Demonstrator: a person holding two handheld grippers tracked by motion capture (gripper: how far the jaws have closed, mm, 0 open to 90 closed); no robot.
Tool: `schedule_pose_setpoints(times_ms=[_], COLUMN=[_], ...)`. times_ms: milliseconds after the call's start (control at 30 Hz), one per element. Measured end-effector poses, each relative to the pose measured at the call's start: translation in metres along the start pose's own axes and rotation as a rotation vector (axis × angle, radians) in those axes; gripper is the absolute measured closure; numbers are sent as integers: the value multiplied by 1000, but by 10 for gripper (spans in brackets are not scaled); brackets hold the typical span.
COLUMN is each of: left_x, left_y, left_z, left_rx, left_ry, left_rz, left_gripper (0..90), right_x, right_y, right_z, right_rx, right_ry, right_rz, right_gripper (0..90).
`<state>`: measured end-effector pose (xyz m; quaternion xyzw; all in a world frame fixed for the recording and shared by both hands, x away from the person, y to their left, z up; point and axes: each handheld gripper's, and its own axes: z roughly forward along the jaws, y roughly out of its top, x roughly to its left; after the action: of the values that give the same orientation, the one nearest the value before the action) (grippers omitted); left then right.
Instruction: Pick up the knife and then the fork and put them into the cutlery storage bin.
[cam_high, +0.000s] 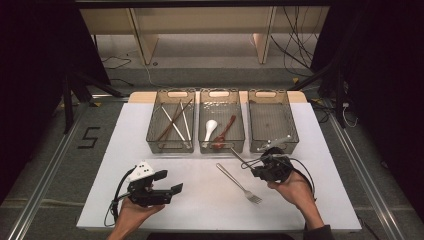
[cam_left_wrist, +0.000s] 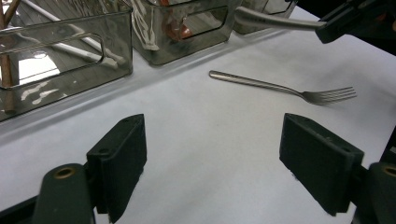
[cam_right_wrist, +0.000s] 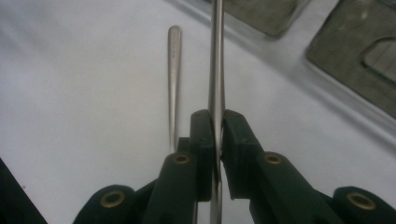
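Clamping a thin metal utensil handle (cam_right_wrist: 216, 70), the right gripper (cam_high: 260, 167) sat near the right part of the bench (cam_high: 150, 200), just in front of the rightmost bin (cam_high: 272, 120); its jaws were pressed together on the handle, seen clearly in the right gripper view, where the handle ran straight up between the two black pads (cam_right_wrist: 201, 135). Which kind of utensil it was could not be told, since its working end was hidden. In the left gripper view that same handle (cam_left_wrist: 275, 21) stuck out toward the bins, held off the surface. A fork (cam_high: 239, 183) lay flat on the bench just left of the right gripper, tines toward the near edge, handle pointing to the middle bin (cam_high: 221, 122); it touched neither gripper. The left gripper (cam_high: 162, 189) rested near the near-left part of the bench, jaws wide apart with nothing between them, bare white surface showing in the gap. Three clear grey bins stood in a row along the far edge: the left bin (cam_high: 170, 120) had chopsticks (cam_high: 175, 122), the middle one a white spoon (cam_high: 210, 129) and a brown spoon (cam_high: 225, 131), the rightmost looked bare inside.
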<state>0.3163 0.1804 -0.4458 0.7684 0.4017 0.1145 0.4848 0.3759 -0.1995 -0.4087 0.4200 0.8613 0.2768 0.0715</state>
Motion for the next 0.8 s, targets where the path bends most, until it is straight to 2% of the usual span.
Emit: schedule_pose_setpoints(times_ms=[200,800], left_x=[2,7], left_y=[0,0], left_z=[-1,-4], left_rx=[-12,-28], left_ry=[3,11], left_rz=[-5,-16], left_gripper=[217,208], right_x=[-9,-46], right_y=[6,32], right_z=[-12,-33], right_rx=[-39,-89], right_ry=[-18,-98], right_rz=[13,69], right_gripper=[838,837])
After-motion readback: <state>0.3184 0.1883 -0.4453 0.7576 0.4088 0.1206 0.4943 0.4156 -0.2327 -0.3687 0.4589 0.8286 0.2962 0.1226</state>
